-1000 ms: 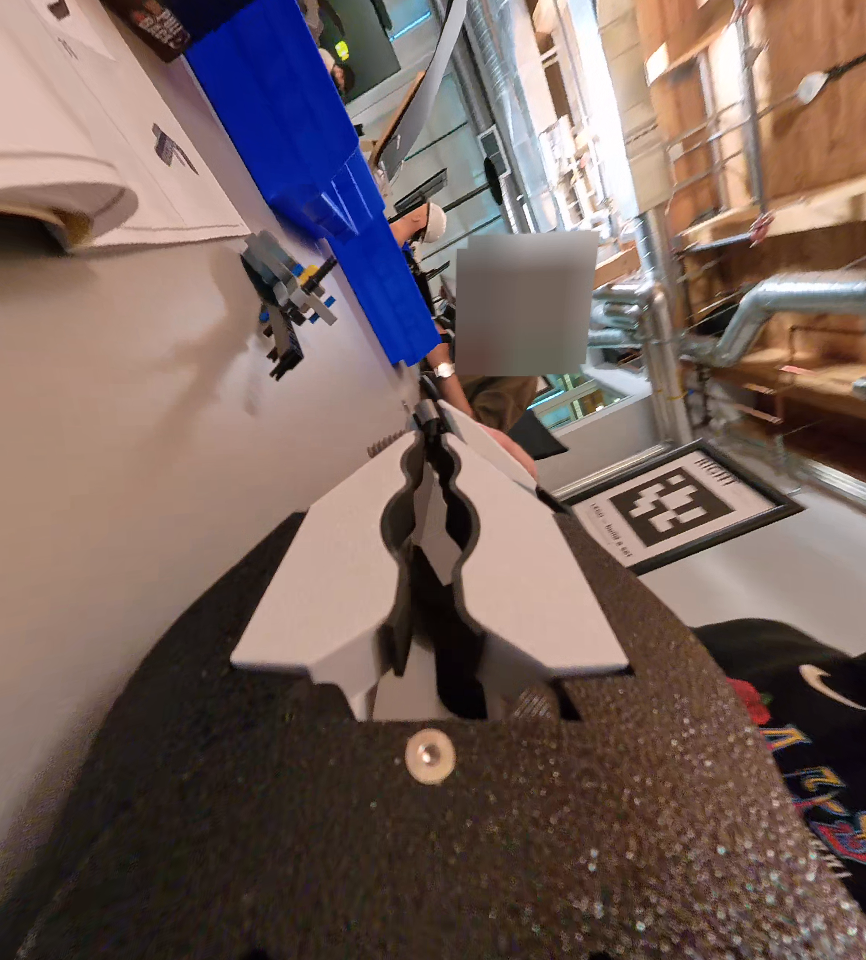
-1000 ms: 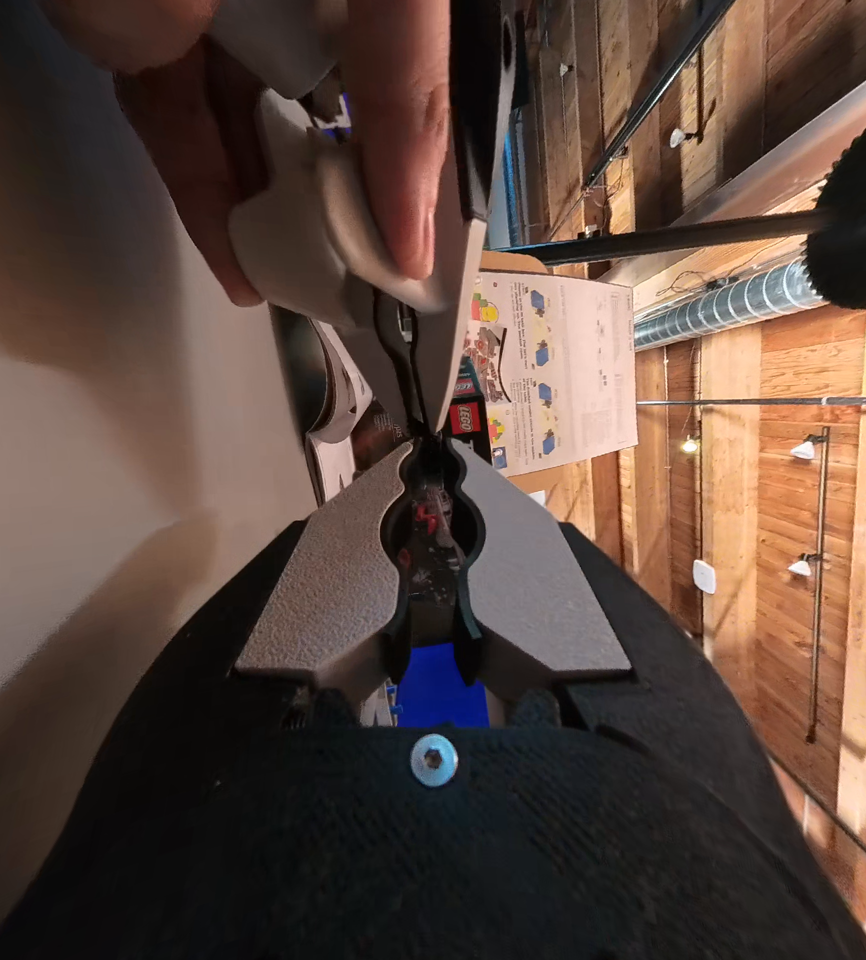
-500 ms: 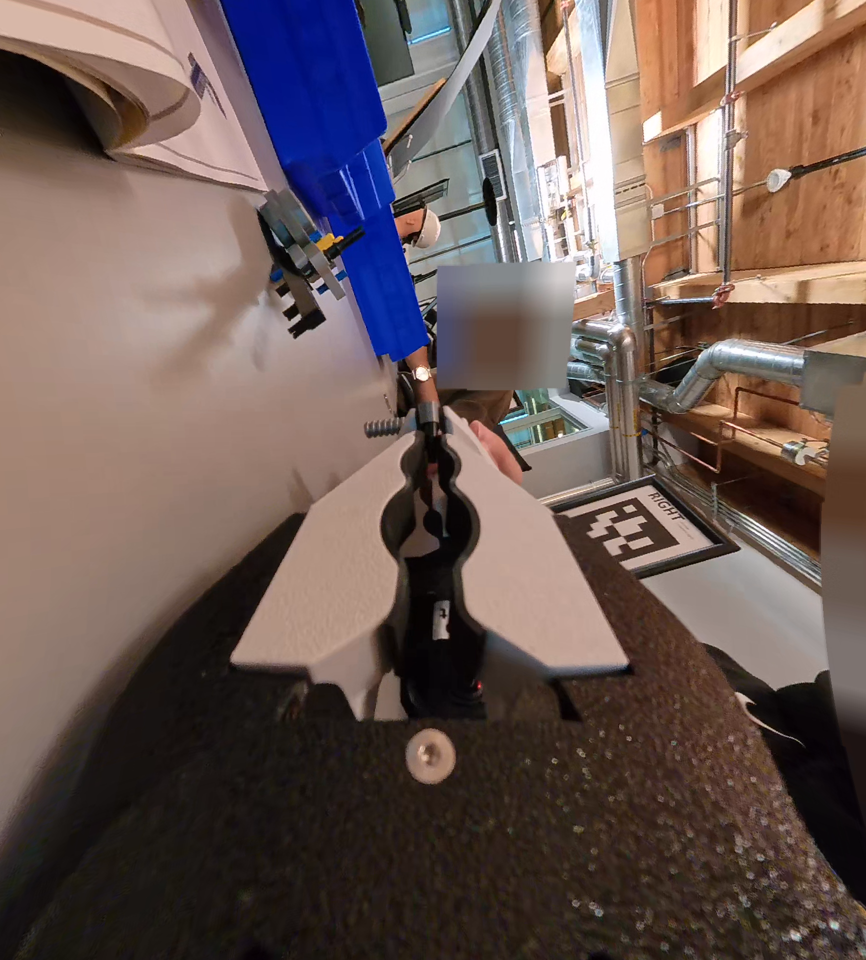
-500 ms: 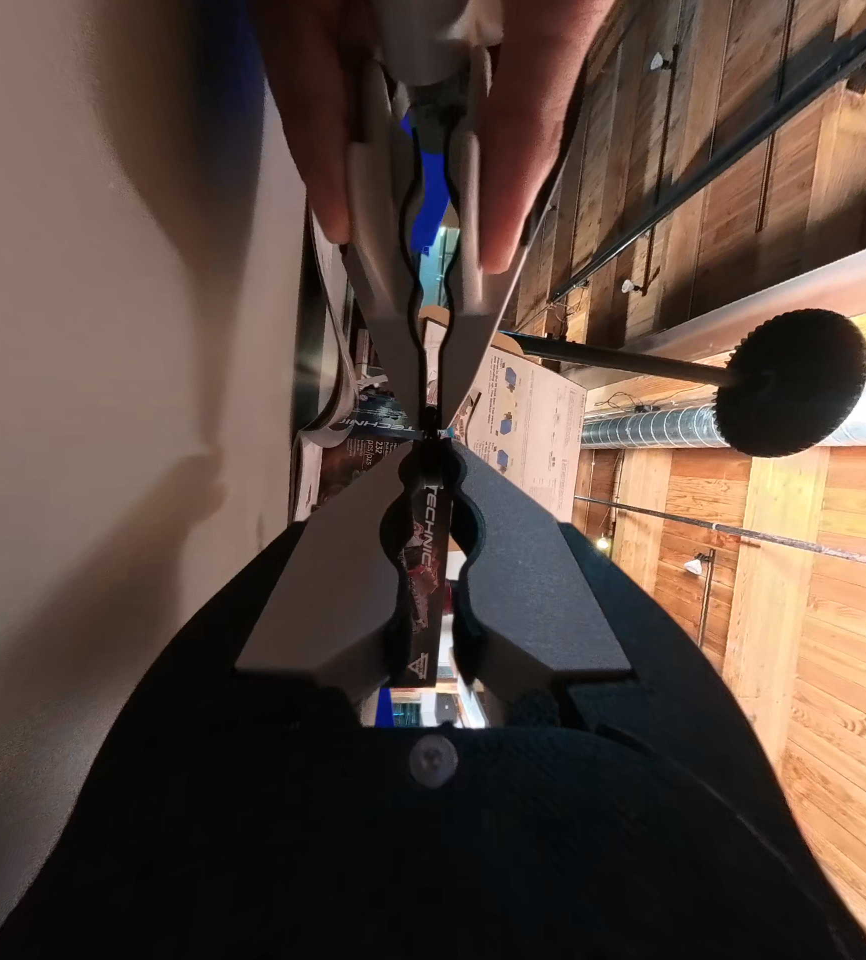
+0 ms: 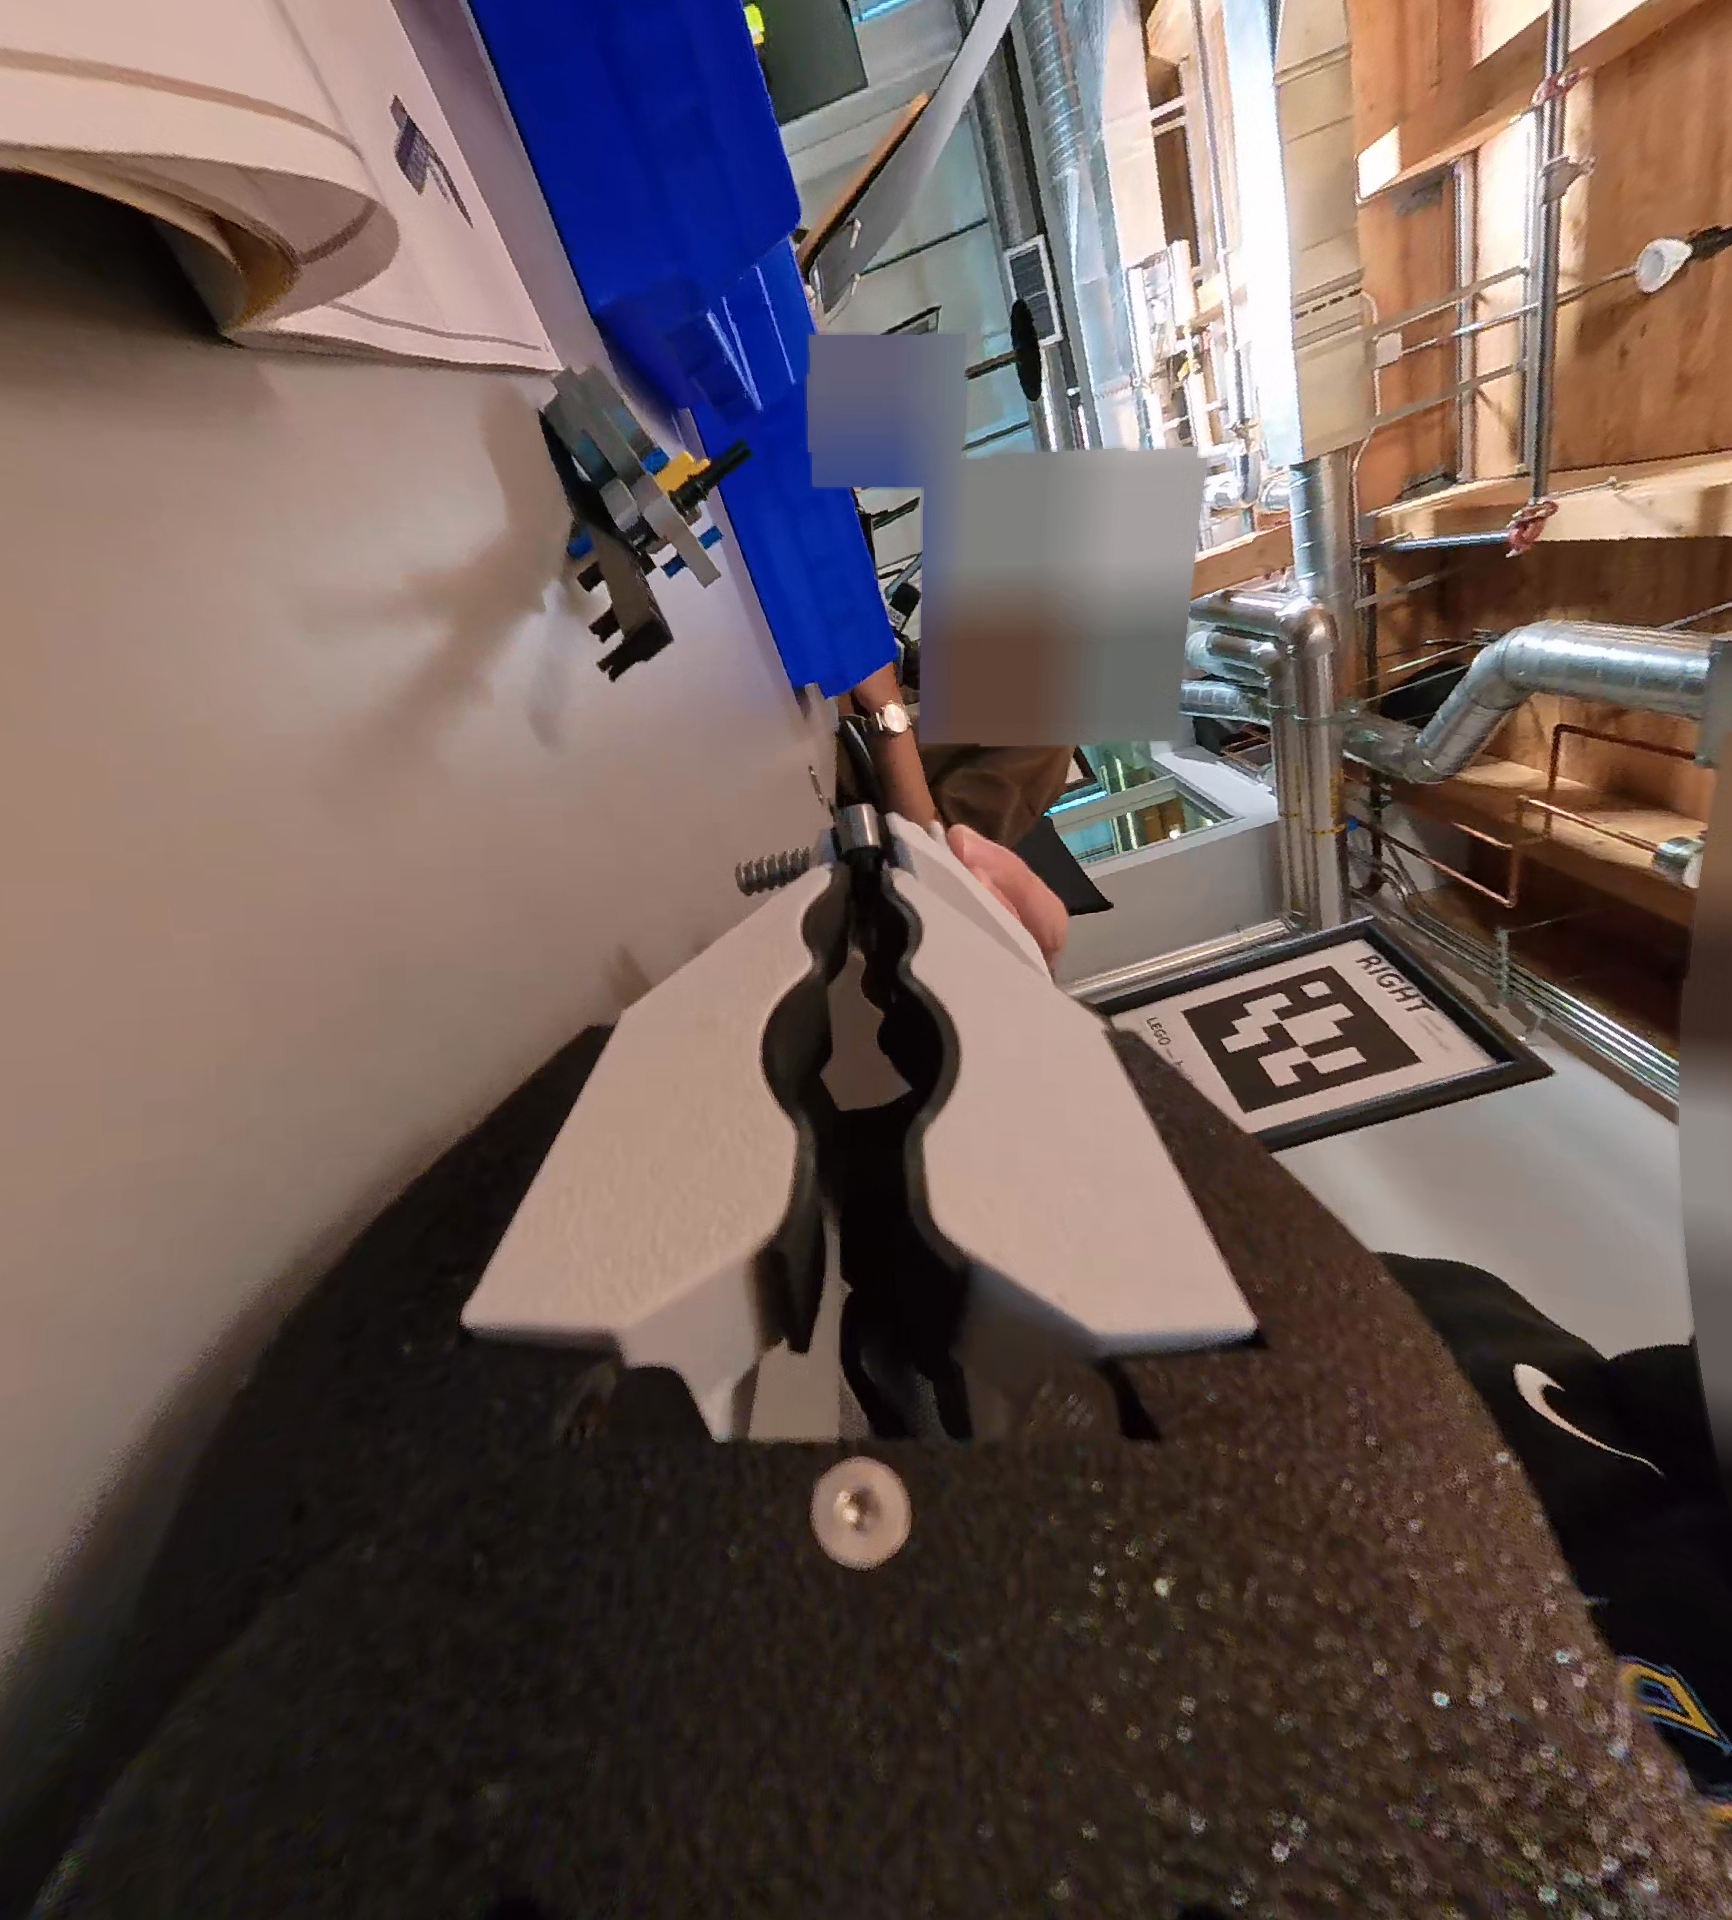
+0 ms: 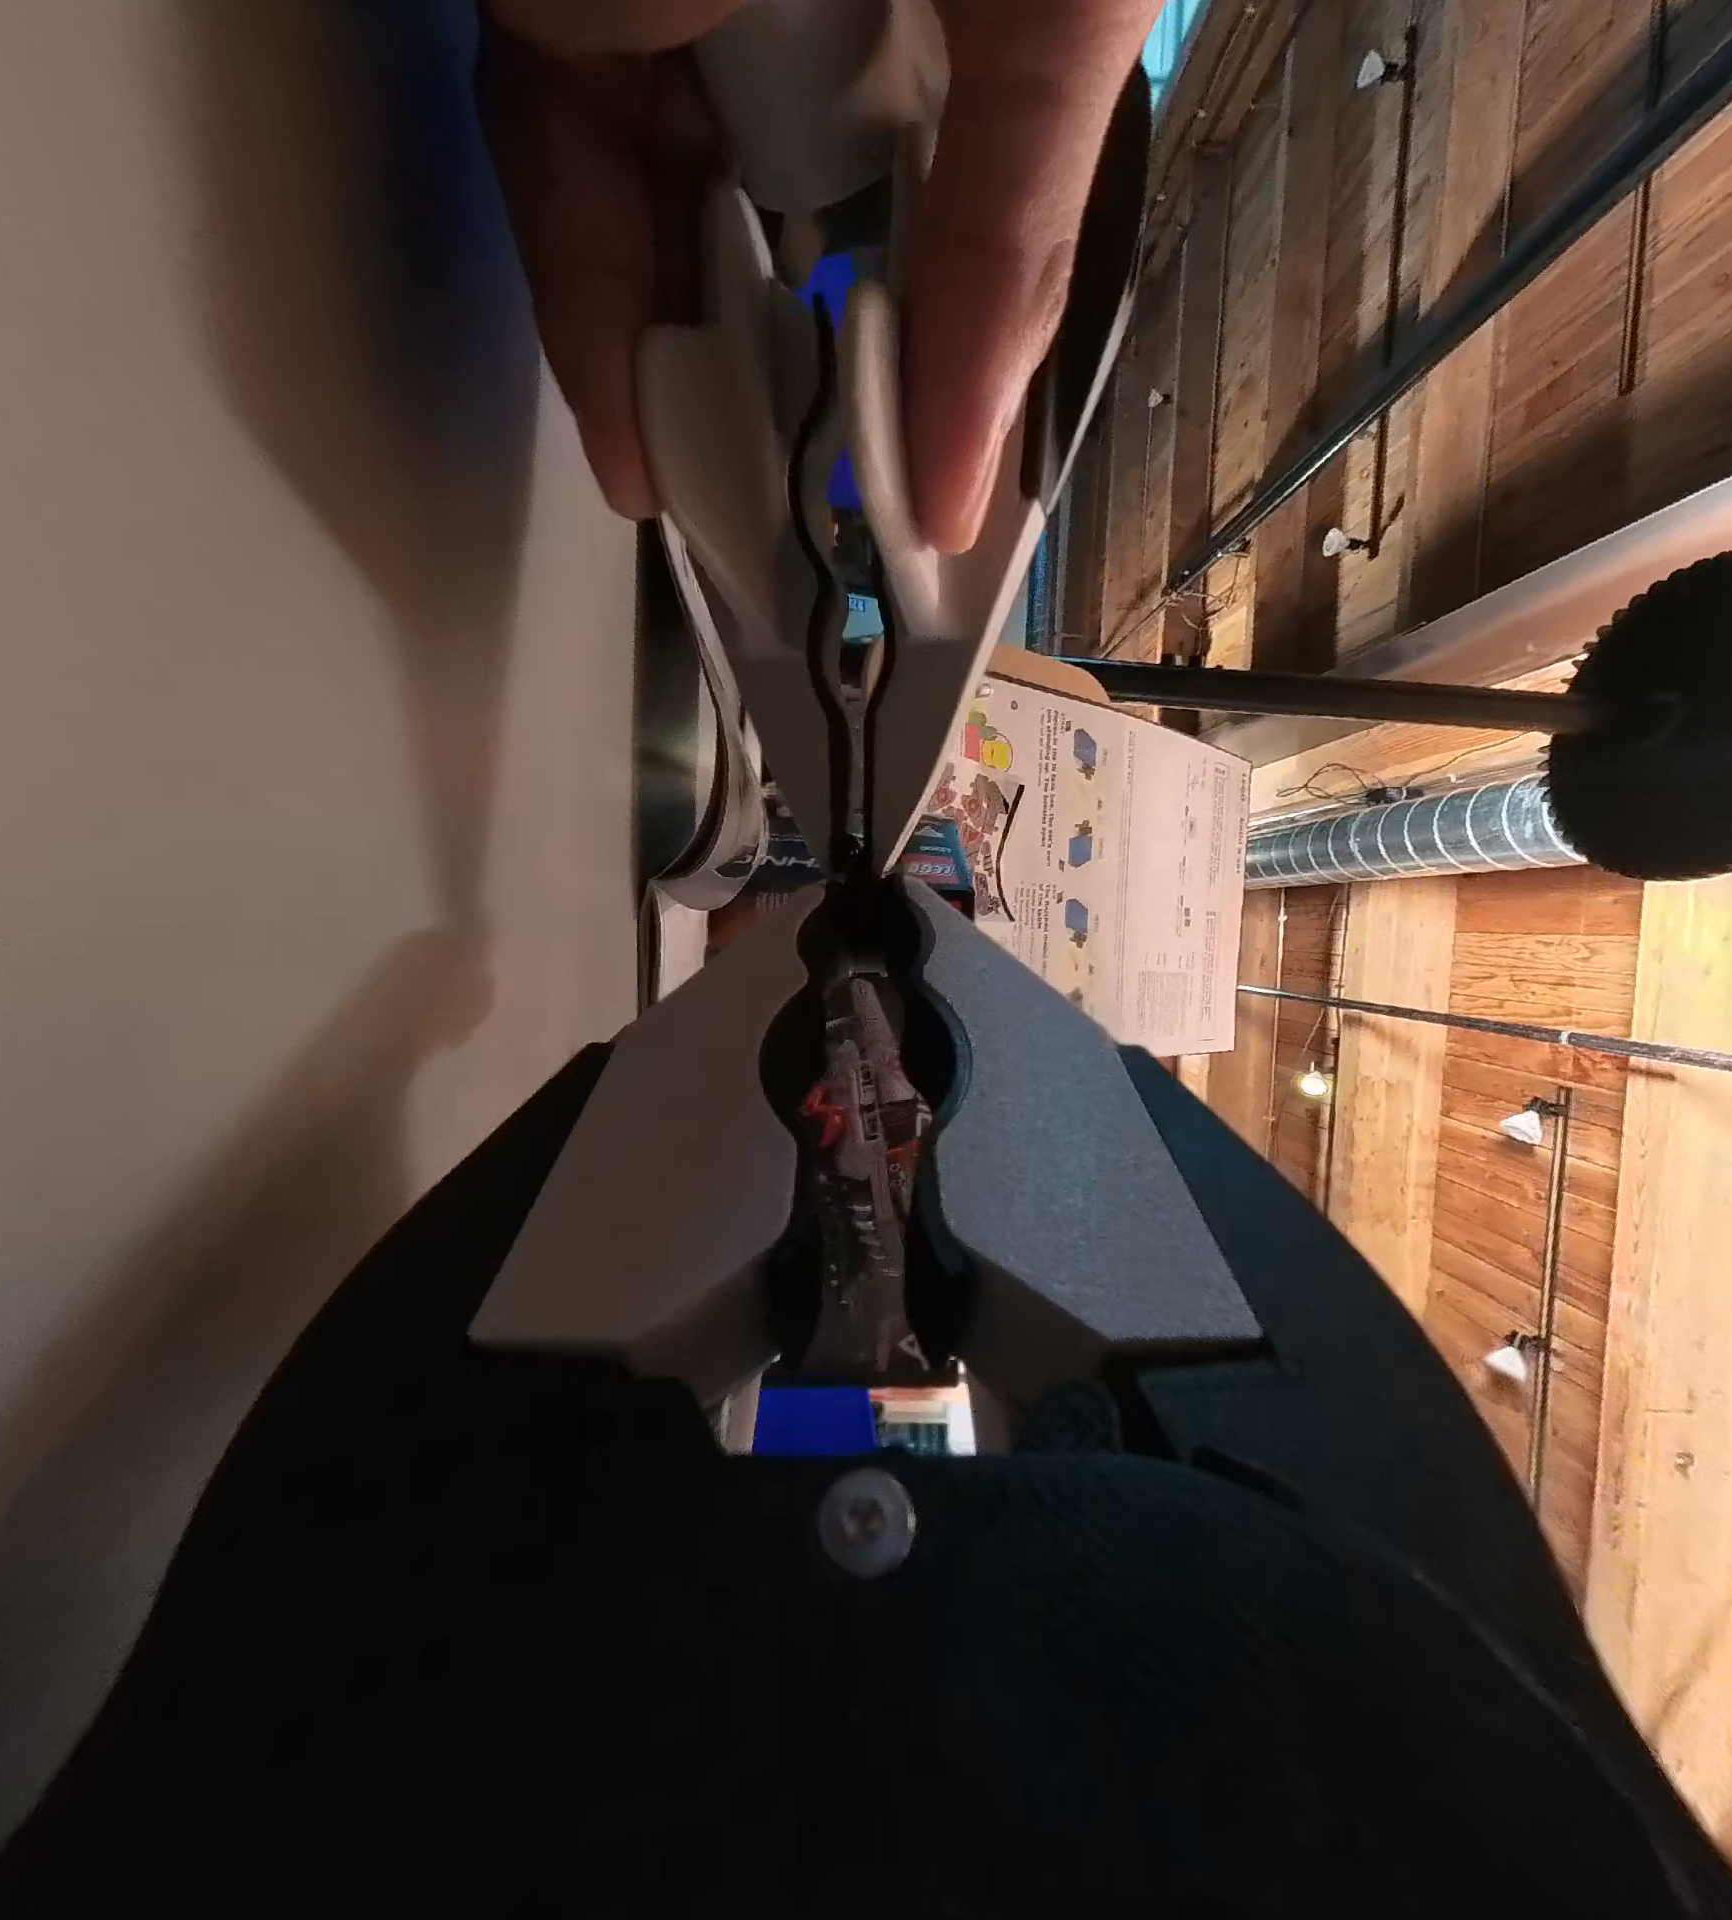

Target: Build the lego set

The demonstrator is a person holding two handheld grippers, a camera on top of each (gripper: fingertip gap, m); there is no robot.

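- Right gripper: jaws nearly closed, tips meeting the left gripper tip to tip.
- A small dark part sits between the two sets of tips; who grips it is unclear.
- A hand squeezes the left gripper from both sides.
- Table stands at the left; an instruction sheet lies behind the tips.

the left gripper has matt grey plastic fingers with a fine grainy texture, set in rough black foam that glints. the tabletop is smooth and matt. the blue bin looks like glossy plastic — the booklet is paper. planked wood wall, ribbed metal duct.
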